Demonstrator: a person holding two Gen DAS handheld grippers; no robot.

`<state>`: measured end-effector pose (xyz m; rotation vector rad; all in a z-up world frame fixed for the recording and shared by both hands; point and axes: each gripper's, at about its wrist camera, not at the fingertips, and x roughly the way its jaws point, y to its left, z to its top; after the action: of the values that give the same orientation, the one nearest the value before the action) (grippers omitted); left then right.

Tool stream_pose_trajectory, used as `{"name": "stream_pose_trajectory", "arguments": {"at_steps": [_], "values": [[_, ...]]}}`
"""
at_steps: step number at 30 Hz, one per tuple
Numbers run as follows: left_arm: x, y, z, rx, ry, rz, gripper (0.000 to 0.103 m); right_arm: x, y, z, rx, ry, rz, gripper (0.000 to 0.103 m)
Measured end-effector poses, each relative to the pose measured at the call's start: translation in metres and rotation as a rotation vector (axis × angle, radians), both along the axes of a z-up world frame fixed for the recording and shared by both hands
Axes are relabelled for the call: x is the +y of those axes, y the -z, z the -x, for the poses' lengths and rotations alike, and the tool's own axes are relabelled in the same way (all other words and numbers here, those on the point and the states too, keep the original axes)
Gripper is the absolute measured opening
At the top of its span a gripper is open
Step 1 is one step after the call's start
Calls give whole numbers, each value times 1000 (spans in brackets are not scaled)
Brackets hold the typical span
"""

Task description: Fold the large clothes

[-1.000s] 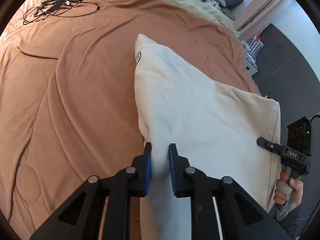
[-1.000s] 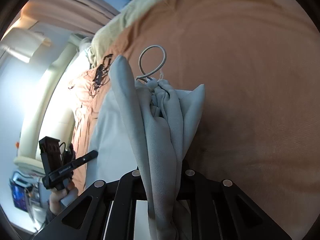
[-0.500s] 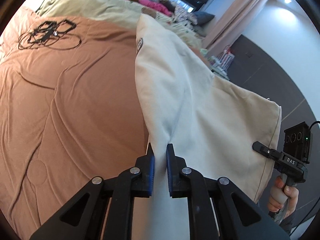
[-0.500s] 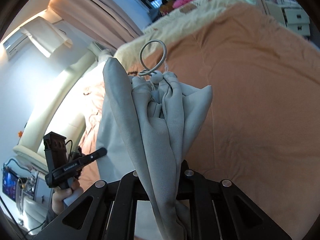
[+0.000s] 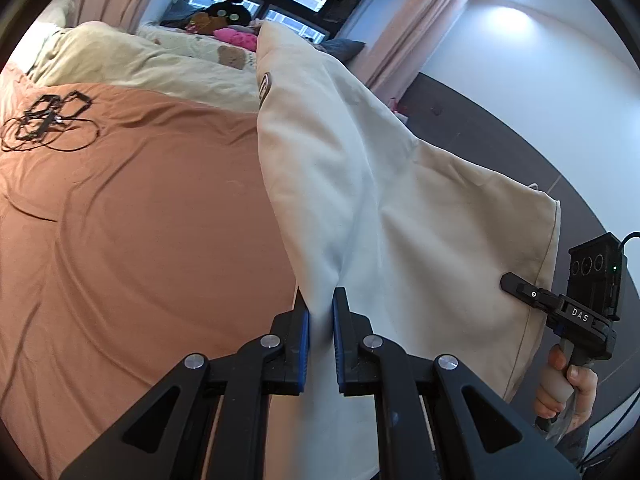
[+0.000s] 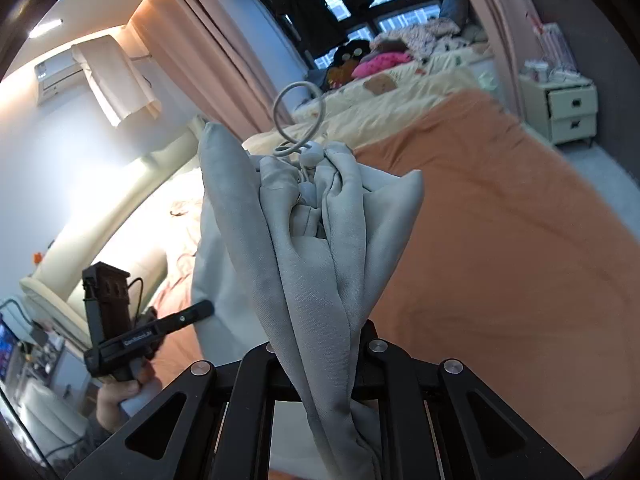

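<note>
A large cream garment (image 5: 360,184) with a small oval patch (image 5: 264,84) hangs stretched in the air above the orange bed cover (image 5: 140,220). My left gripper (image 5: 320,308) is shut on one edge of it, blue pads (image 5: 305,320) pressing the cloth. At the far right my right gripper (image 5: 510,280) grips the other edge, held by a hand (image 5: 568,384). In the right wrist view the cloth (image 6: 320,248) is bunched in my shut right gripper (image 6: 320,336), which it hides; a drawstring loop (image 6: 298,116) stands on top. The left gripper (image 6: 204,308) shows at the left.
A black cable with frames (image 5: 44,120) lies on the bed cover at the far left. A cream duvet (image 5: 140,64) and a pile of clothes and soft toys (image 5: 232,36) lie by the window. A bedside drawer unit (image 6: 568,108) stands at the right.
Both grippers have risen with the garment still gripped. The cloth has lifted off the bed cover and now hangs taller, and both views have tilted up toward the window.
</note>
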<state>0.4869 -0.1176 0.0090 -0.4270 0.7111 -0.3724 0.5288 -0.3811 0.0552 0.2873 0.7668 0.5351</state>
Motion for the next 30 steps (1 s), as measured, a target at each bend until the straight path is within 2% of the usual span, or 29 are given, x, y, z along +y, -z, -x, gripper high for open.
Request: {"name": "stream_pose_trajectory", "arguments": {"at_steps": [7, 17, 24, 30], "values": [[-72, -7, -8, -7, 85, 36, 12, -64, -31, 22, -34, 74, 74, 11], [-177, 1, -25, 23, 191, 81, 12, -158, -48, 30, -19, 183, 150, 11], [-239, 14, -40, 63, 262, 93, 12, -218, -45, 27, 13, 263, 184, 11], [-268, 47, -67, 147, 300, 110, 12, -261, -22, 11, 62, 312, 194, 11]]}}
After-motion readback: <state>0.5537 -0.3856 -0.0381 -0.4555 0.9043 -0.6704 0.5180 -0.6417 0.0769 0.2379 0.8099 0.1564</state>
